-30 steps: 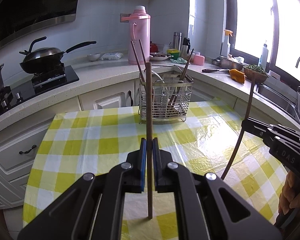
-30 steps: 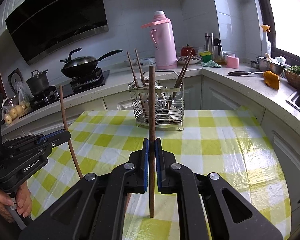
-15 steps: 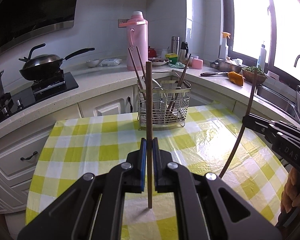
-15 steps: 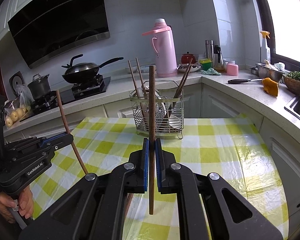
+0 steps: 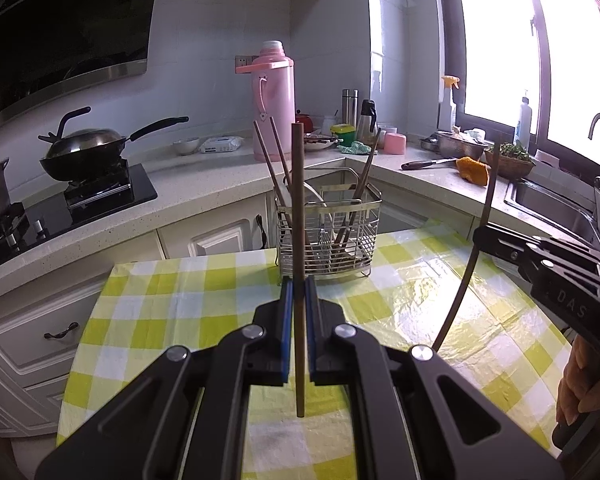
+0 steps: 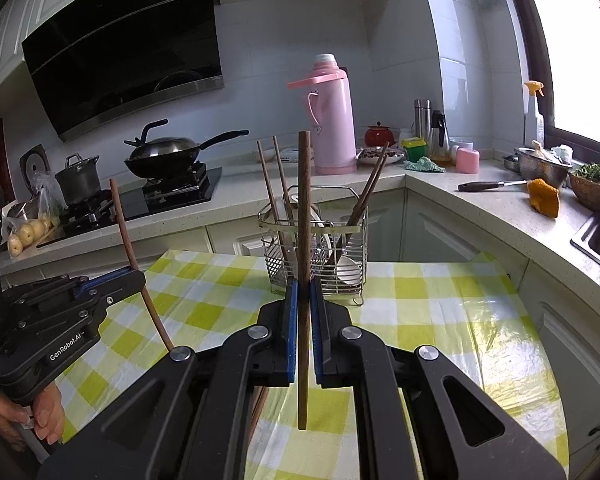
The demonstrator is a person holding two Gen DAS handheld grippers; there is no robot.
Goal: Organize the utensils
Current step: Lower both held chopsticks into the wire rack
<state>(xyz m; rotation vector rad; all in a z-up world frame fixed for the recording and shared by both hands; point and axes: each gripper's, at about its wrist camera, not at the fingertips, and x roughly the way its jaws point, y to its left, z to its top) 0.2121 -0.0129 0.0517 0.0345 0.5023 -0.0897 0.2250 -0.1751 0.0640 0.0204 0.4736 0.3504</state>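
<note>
Both claws (image 5: 296, 292) (image 6: 304, 292) higher, chopsticks (image 5: 299, 216) (image 6: 304, 216) apparently still clamped upright.

Two grippers, left (image 5: 296, 300) and right (image 6: 304, 300), each clamp one chopstick: one (image 5: 298, 220) in the left, one (image 6: 303, 220) in the right. One wire rack (image 6: 316, 256) holds four chopsticks and one spoon (image 6: 349, 270). One pink thermos (image 6: 334, 120), one wok (image 6: 162, 158), one pot (image 6: 78, 184).

Two brown wooden chopsticks are held upright above the checked tabletop (image 5: 188, 300), one (image 5: 299, 264) in the left claw (image 5: 296, 320), one (image 6: 304, 264) in the right claw (image 6: 303, 328), both short of the wire utensil basket (image 5: 328, 236) holding more chopsticks.
</note>
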